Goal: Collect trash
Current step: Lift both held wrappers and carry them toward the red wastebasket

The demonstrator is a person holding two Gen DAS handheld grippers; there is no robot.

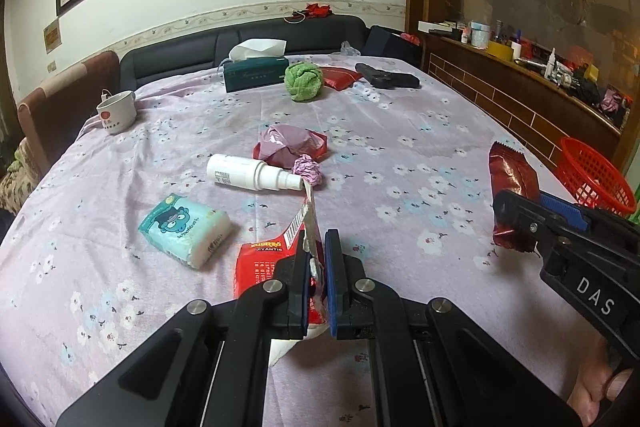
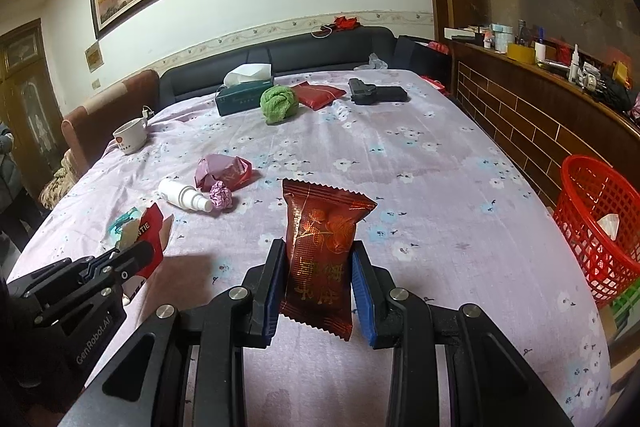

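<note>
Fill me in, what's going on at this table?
A person is clearing trash with two handheld tongs. The left tongs are shut on a torn red wrapper, lifted over the tablecloth. The right tongs are shut on a dark red snack packet, held upright. A red basket beside the table, on the right, already holds something white. A crumpled ball, pink bag and spray bottle still lie mid-table.
</note>
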